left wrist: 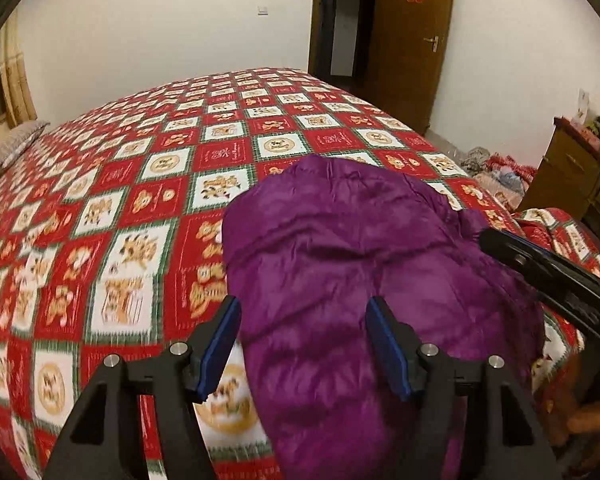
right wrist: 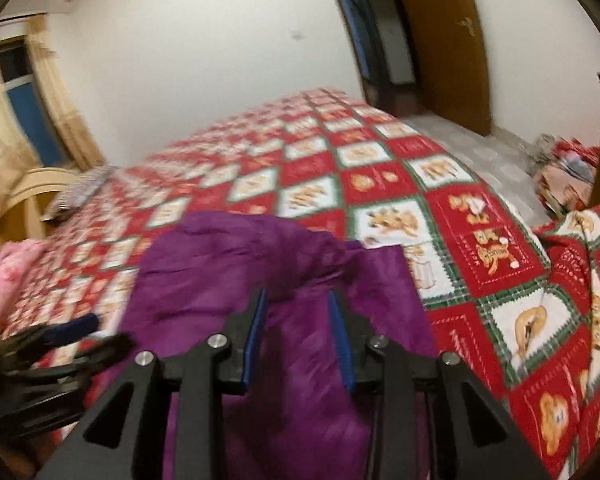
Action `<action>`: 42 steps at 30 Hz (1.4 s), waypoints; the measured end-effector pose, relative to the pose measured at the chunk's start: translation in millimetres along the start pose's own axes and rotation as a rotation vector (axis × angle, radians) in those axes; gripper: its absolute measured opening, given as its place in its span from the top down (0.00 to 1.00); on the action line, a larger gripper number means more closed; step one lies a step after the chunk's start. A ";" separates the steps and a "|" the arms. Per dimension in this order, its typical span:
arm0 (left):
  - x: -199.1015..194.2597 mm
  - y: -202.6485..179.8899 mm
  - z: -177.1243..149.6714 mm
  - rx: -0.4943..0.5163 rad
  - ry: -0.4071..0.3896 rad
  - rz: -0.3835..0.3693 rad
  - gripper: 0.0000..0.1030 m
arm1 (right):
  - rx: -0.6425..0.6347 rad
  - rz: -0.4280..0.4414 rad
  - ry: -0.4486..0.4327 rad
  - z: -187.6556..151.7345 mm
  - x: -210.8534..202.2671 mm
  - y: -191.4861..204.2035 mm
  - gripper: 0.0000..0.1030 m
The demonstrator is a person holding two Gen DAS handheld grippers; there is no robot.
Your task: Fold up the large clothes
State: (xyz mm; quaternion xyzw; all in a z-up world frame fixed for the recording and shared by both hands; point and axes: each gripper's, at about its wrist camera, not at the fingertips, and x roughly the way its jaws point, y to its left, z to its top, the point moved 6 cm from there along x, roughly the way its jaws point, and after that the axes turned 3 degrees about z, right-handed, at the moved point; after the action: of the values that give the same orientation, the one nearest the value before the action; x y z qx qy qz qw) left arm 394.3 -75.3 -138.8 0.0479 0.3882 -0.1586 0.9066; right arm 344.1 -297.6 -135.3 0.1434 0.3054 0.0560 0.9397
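Across the near part of the bed, a purple jacket is lying in a folded bundle on the red, white and green checked quilt, which is covering the whole mattress with its printed bear squares. Its long axis is running away from the person toward the far wall, and the near end is passing under both tools. Straight ahead of and between the 2 sets of jaws is where the cloth is sitting, so neither tool is having to turn much to reach it. Judging from the wrist views, the right gripper is sitting lower and nearer the fabric, while the left gripper is hanging over the jacket's left edge, with quilt showing under its left finger.

Both pairs of jaws are standing spread, holding nothing: the left ones wide apart, the right ones closer together but with a clear gap and purple cloth showing through it. The jacket is looking thin, slightly shiny and puffy, with soft creases and rounded folds, likely slippery and quick to spring back. Blue pads are lining the black fingers.
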 end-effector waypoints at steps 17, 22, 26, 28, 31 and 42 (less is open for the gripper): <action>22.5 -1.2 -15.4 -0.030 0.021 0.070 0.29 | 0.027 0.069 0.028 -54.3 29.1 12.9 0.66; 19.9 3.2 -16.9 -0.033 0.028 0.067 0.28 | 0.022 0.056 0.028 -54.6 26.4 15.2 0.66; 13.6 14.1 -17.1 -0.073 0.077 0.002 0.25 | 0.029 0.041 0.073 -48.2 19.1 19.4 0.65; 9.4 27.1 -16.5 -0.113 0.099 -0.017 0.24 | 0.087 0.057 0.063 -42.6 2.5 15.7 0.41; -2.8 49.7 -10.8 -0.205 0.059 -0.053 0.24 | 0.155 0.058 -0.036 -34.5 -30.7 0.2 0.25; 32.5 51.7 -14.2 -0.452 0.161 -0.307 0.21 | 0.309 0.068 0.010 -25.2 -22.6 -55.1 0.24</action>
State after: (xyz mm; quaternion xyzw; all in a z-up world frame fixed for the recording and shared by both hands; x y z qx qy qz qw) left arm 422.3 -31.6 -173.9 -0.2024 0.4870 -0.1992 0.8260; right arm 312.0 -348.5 -158.9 0.2964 0.3099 0.0410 0.9024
